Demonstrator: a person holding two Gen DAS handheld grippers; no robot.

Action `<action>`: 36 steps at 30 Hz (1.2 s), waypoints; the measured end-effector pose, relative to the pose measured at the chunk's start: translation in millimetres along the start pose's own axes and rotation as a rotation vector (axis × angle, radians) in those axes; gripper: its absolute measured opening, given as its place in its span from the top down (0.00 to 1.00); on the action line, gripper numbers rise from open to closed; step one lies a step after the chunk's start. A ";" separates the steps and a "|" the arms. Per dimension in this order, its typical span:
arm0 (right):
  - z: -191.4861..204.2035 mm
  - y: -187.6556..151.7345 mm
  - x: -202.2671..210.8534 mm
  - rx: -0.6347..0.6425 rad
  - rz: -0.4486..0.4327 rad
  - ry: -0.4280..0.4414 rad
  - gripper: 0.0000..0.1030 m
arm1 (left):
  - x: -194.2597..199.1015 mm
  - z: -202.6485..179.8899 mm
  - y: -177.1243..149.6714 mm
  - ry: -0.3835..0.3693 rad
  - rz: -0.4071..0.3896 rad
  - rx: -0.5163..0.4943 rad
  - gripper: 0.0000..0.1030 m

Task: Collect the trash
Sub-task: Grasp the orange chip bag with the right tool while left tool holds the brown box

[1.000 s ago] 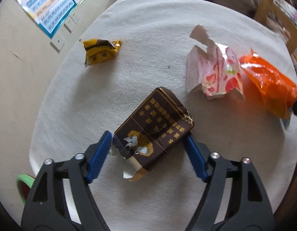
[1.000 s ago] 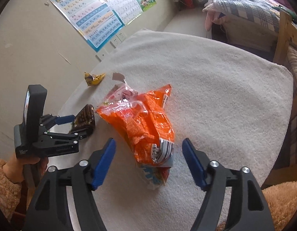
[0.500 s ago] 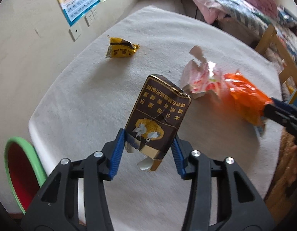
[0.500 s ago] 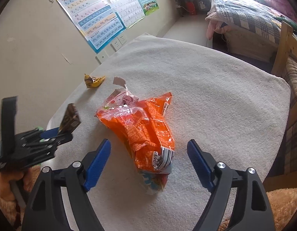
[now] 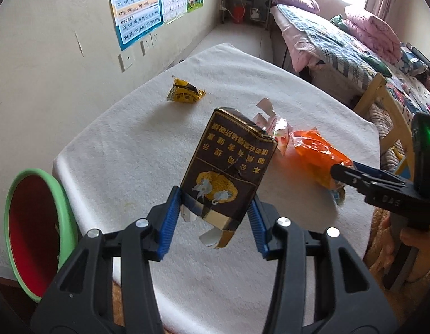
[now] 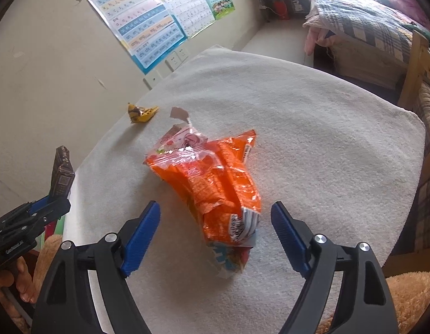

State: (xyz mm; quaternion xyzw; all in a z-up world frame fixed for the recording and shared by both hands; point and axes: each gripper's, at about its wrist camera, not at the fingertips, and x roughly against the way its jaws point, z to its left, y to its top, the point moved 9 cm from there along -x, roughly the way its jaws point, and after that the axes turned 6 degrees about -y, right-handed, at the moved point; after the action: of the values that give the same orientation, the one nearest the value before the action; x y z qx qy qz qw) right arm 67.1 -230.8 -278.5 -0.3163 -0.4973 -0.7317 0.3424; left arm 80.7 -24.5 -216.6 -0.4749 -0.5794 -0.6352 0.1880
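Note:
My left gripper (image 5: 213,221) is shut on a torn dark brown cigarette box (image 5: 229,167) and holds it upright above the white table (image 5: 126,144). The box also shows at the left of the right wrist view (image 6: 61,175). My right gripper (image 6: 215,235) is open, its blue pads on either side of the near end of an orange snack bag (image 6: 215,178) lying on the table. A pink-and-white torn wrapper (image 6: 181,139) lies behind the orange bag. A yellow crumpled wrapper (image 5: 185,92) lies near the wall side.
A green bin with a red inside (image 5: 34,231) stands at the table's left edge, below it. The wall with posters (image 5: 137,5) runs along the left. A bed (image 5: 340,41) and a wooden chair (image 5: 387,111) stand to the right.
My left gripper closed on the brown box and lifted it off the table, tilting it upright. The right gripper stayed open around the orange bag.

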 end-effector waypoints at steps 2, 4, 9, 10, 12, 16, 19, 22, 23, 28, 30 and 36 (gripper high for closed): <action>0.9 -0.8 -0.2 0.005 0.002 -0.005 0.24 | 3.5 0.2 0.2 -0.010 -0.006 0.012 0.56; 0.4 -0.6 0.6 0.005 0.000 -0.010 0.24 | 8.2 0.0 1.1 -0.019 -0.022 0.022 0.56; -1.4 -0.4 4.2 0.001 -0.005 -0.025 0.24 | 24.8 -1.9 5.9 -0.016 -0.070 0.017 0.56; -1.8 -0.1 4.6 0.000 -0.006 -0.029 0.24 | 29.5 -1.3 7.3 -0.009 -0.084 0.014 0.56; -2.5 -0.4 4.7 -0.001 -0.005 -0.035 0.24 | 34.5 0.9 8.6 0.000 -0.099 0.019 0.56; -3.0 0.6 2.3 -0.001 0.008 -0.043 0.24 | 41.7 6.4 9.9 0.001 -0.118 0.051 0.56; -4.2 3.3 2.5 -0.002 0.006 -0.056 0.24 | 45.2 10.0 10.5 0.005 -0.126 0.058 0.56; -4.6 9.1 2.7 0.004 0.000 -0.075 0.24 | 51.2 16.6 11.3 0.005 -0.143 0.077 0.56; -4.2 11.8 2.6 0.009 -0.002 -0.083 0.24 | 52.5 18.3 11.5 0.007 -0.147 0.080 0.56; -1.4 16.5 -6.5 0.037 0.033 -0.120 0.24 | 57.7 26.2 11.1 0.014 -0.163 0.096 0.56; -0.3 17.4 -8.2 0.036 0.036 -0.117 0.24 | 59.4 28.5 9.3 0.009 -0.166 0.101 0.56; 9.5 20.1 -10.1 0.054 0.034 -0.109 0.24 | 59.0 32.4 6.5 0.010 -0.165 0.106 0.56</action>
State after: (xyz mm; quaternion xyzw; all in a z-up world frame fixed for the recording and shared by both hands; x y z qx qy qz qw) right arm 90.3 -225.4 -273.4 -0.3551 -0.5292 -0.6937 0.3356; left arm 70.1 21.9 -168.5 -0.4116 -0.6485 -0.6193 0.1627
